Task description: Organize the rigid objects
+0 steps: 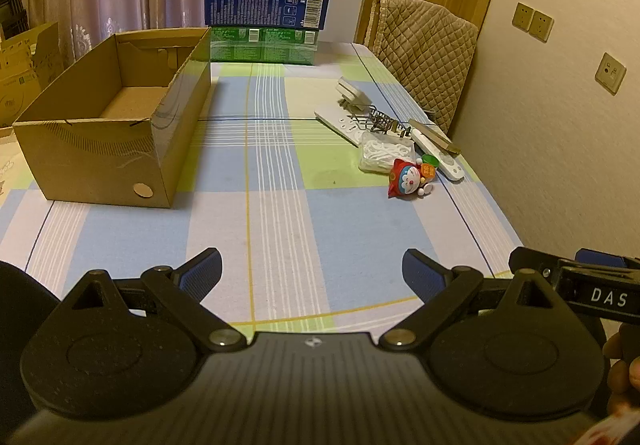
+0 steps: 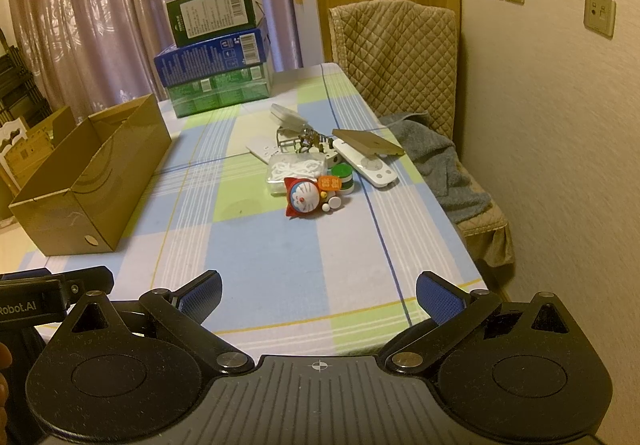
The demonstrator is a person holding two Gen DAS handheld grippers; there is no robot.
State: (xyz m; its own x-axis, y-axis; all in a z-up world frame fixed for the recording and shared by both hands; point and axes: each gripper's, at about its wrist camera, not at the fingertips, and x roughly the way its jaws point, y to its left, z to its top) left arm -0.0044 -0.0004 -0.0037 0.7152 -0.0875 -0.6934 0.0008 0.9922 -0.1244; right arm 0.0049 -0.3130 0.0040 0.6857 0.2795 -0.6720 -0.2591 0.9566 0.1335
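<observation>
Everything I have to sort lies in one cluster on the counter (image 2: 280, 265), and I take the Doraemon figurine (image 2: 305, 198) at its near edge as my landmark. It lies on its side, straight ahead of my right gripper (image 2: 319, 299) and well apart from it, with bare checked cloth between. From my left gripper (image 1: 312, 277) the same figurine (image 1: 406, 181) sits ahead and off to the right, so I judge the right hand better placed for the first pick. Both grippers are spread wide with nothing between the pads.

Touching the figurine on its far right is a green-capped pot (image 2: 342, 178). Just behind the figurine is a clear plastic box of white bits (image 2: 295, 170). Beyond the pot a white remote (image 2: 366, 164) runs diagonally, its long axis slanting away to the left, with a flat tan card (image 2: 368, 143) resting over its far end. A wire metal piece (image 2: 304, 139) and a white power strip (image 2: 260, 149) lie farther back.

The open cardboard box (image 2: 92, 181), seemingly empty, stands well to the figurine's left. Nothing blocks the way to it. The stacked cartons (image 2: 216, 57) stand far behind the cluster.
</observation>
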